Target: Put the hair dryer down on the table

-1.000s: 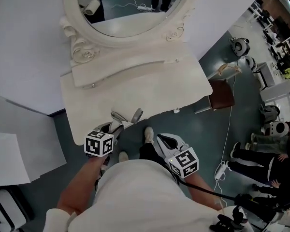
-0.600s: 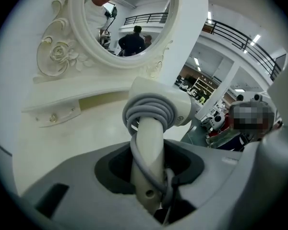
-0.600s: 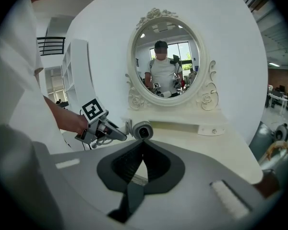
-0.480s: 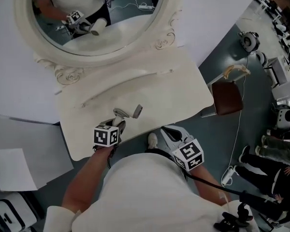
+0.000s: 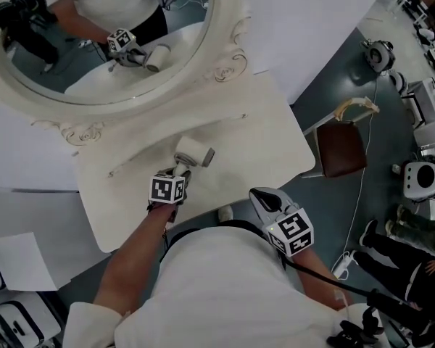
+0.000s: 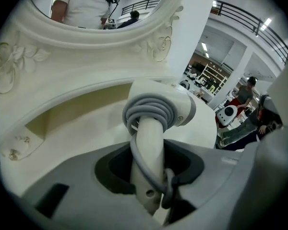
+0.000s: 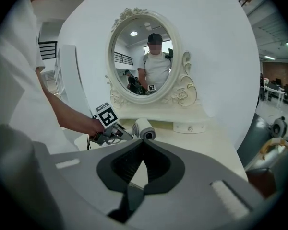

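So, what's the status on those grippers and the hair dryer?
Left gripper clamped on hair dryer handle, cord coiled round it. Right gripper shut, empty. Dryer low over table, touchdown unclear. Nothing seen in the way.

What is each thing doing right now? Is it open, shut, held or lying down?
Hair dryer: held by its handle over the table, cord wound round it.
Left gripper: shut on the hair dryer.
Right gripper: shut, empty.
Mirror: standing upright at the back of the table.
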Available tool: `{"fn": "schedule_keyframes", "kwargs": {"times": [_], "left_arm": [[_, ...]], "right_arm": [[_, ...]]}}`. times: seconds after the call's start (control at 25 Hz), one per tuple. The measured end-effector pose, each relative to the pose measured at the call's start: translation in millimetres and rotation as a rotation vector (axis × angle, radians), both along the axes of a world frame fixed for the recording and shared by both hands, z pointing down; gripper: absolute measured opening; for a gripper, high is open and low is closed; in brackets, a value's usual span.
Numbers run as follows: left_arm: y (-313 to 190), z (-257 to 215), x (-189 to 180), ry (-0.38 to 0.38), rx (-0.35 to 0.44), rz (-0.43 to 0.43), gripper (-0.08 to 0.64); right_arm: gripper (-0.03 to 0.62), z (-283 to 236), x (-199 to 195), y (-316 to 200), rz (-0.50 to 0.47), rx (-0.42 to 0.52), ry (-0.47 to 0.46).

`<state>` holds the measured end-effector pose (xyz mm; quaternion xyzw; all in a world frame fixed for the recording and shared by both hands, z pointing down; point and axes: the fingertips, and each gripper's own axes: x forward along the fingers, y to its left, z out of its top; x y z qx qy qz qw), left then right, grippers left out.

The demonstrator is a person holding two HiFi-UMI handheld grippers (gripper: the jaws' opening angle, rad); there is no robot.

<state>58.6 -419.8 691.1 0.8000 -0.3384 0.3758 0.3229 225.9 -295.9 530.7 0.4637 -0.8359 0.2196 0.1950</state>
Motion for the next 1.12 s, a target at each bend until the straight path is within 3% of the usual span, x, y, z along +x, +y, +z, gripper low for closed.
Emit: {"fn": "schedule_keyframes", "kwargs": {"times": [0.52,1.12], "left_arm": [[-44.2,30.6,32.6,-0.075,-0.012,-0.008,0.162],[-53.2,37.9,41.4,-0.088,0.003,0.031,0.194]], "right_arm": [[0.0,11.6,56.1,-16.4,0.035,-0.024,-0.003],[0.0,19.4,55.3,-23.5,0.024,-0.039,-0.021]]}}
